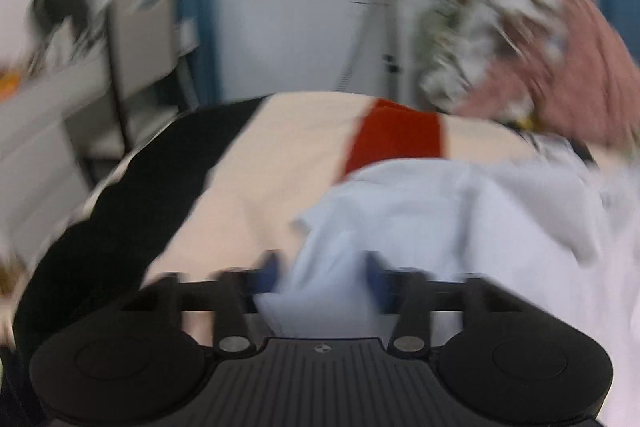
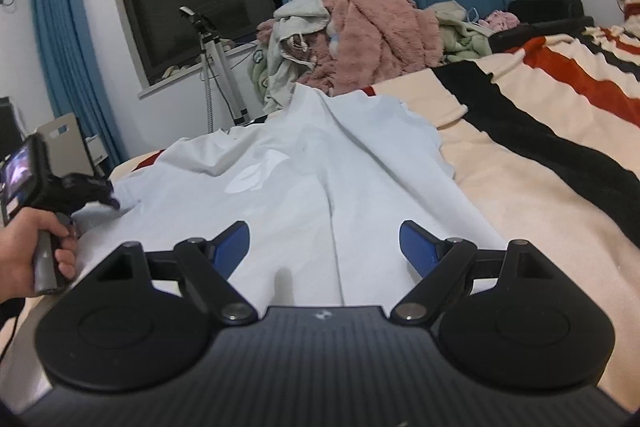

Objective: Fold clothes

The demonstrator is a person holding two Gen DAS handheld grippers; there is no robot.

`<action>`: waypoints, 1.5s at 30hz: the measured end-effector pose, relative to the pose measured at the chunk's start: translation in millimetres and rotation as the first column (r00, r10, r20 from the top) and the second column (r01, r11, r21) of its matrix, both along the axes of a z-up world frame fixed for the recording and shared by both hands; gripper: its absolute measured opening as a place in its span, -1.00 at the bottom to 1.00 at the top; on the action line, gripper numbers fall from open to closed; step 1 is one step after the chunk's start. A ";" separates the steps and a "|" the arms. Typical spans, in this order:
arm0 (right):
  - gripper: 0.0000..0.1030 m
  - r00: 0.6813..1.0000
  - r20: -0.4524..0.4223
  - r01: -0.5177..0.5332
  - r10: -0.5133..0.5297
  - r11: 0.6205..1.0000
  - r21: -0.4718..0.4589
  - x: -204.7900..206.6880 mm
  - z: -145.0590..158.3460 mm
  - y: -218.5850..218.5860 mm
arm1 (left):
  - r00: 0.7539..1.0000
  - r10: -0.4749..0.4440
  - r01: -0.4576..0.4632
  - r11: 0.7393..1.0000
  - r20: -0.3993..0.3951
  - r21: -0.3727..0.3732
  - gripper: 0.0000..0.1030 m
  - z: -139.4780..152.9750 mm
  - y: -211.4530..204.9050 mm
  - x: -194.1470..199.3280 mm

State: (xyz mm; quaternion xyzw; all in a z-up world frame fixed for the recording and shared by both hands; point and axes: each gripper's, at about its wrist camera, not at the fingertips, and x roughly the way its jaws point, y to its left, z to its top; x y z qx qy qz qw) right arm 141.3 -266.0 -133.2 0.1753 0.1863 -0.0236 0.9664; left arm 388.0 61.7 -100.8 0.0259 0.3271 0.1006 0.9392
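A bed (image 2: 520,195) is covered by a cream blanket (image 2: 532,227) with black and red stripes. At its far edge a heap of clothes (image 2: 360,39) is piled, a fluffy pink garment on top. A pale blue-white garment (image 2: 304,179) is spread, creased, across the near part of the bed, from the near edge toward the heap.

The left tongs (image 1: 326,273) are seen at the garment's left corner; a fold of the pale cloth is bunched between the blue pads, which appear pressed on it, though that view is blurred by motion. In the right wrist view the left tongs (image 2: 110,201) are gripped by a hand (image 2: 28,251).

The right tongs (image 2: 324,247) are held wide apart just above the garment's near edge, with nothing gripped between the blue pads (image 2: 232,247).
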 end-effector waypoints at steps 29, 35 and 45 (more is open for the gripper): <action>0.62 0.996 -0.011 0.088 -0.087 0.993 0.084 -11.8 0.7 -27.9 | 0.856 -0.492 0.508 0.857 0.156 -0.086 0.29 15.0 -120.8 -83.2; 0.62 0.996 -0.023 0.087 -0.086 0.996 0.036 -9.6 -4.7 -23.9 | 0.910 -0.408 0.412 0.868 0.077 -0.278 -0.94 4.8 -105.3 -14.5; 0.62 0.993 -0.080 0.088 -0.089 0.996 -0.015 5.8 -16.8 -9.9 | 0.960 -0.254 0.280 0.901 0.122 -0.332 -0.96 89.6 56.8 63.4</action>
